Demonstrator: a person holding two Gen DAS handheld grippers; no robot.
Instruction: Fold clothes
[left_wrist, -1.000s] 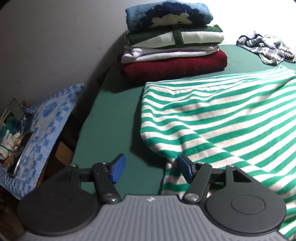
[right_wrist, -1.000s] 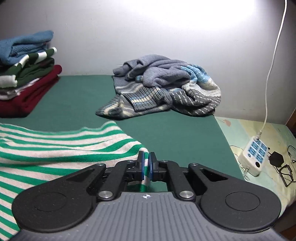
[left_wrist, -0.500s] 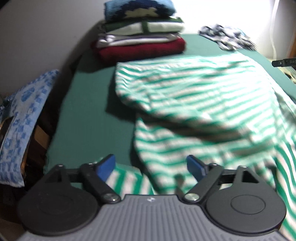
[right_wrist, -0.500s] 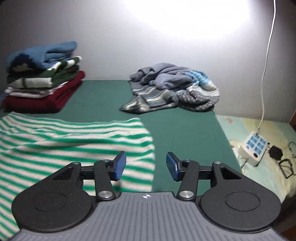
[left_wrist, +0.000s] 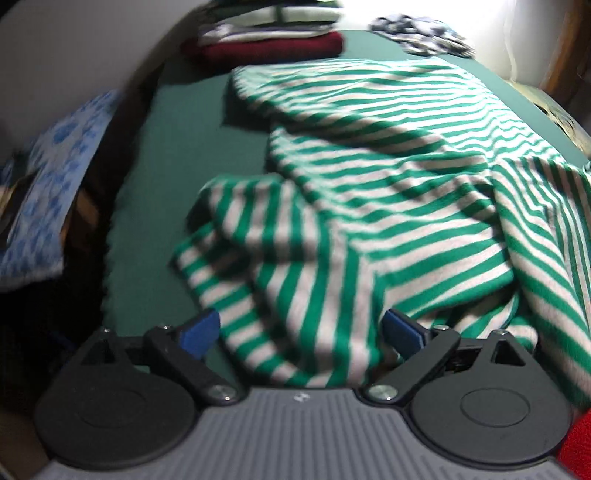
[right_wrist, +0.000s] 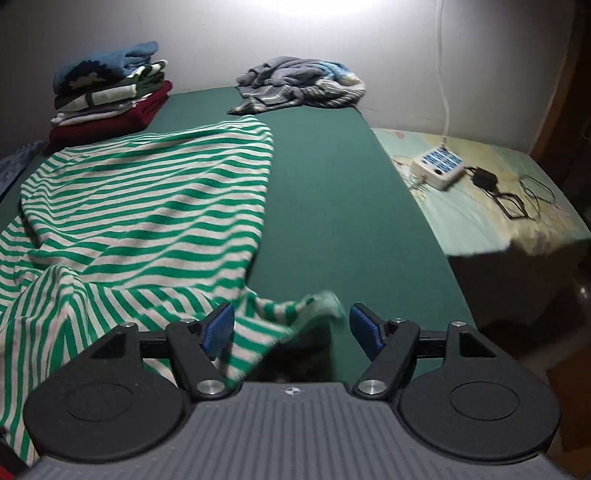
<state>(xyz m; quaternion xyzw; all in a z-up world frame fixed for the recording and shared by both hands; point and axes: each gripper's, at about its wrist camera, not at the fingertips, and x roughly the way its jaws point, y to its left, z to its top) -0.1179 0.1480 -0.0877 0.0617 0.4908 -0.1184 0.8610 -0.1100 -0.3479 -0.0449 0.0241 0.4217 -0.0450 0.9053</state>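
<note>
My left gripper (left_wrist: 301, 330) had its blue-padded jaws wide and still opening, holding nothing; the rumpled near edge of the green-and-white striped knit garment (left_wrist: 388, 177) lay in the gap between them, under the pads and free of both. My right gripper (right_wrist: 291, 328) was likewise spread and opening, empty, with a blurred loose corner of the same striped garment (right_wrist: 147, 206) lying between its jaws (nearer the left pad, though I could not tell whether it brushed it).

From there the garment spread away across the dark green cloth-covered table (right_wrist: 325, 177), creased and partly doubled over itself, one fold draped toward me.

At the table's far left corner stood a stack of folded clothes (right_wrist: 107, 96), dark red at the bottom and blue on top. Well apart from it, at the far right against the wall, lay a crumpled grey-blue striped heap of clothing (right_wrist: 299, 86). No containers showed. Beside the table, on a pale patterned surface, sat a white power strip with blue sockets (right_wrist: 437, 168).
</note>
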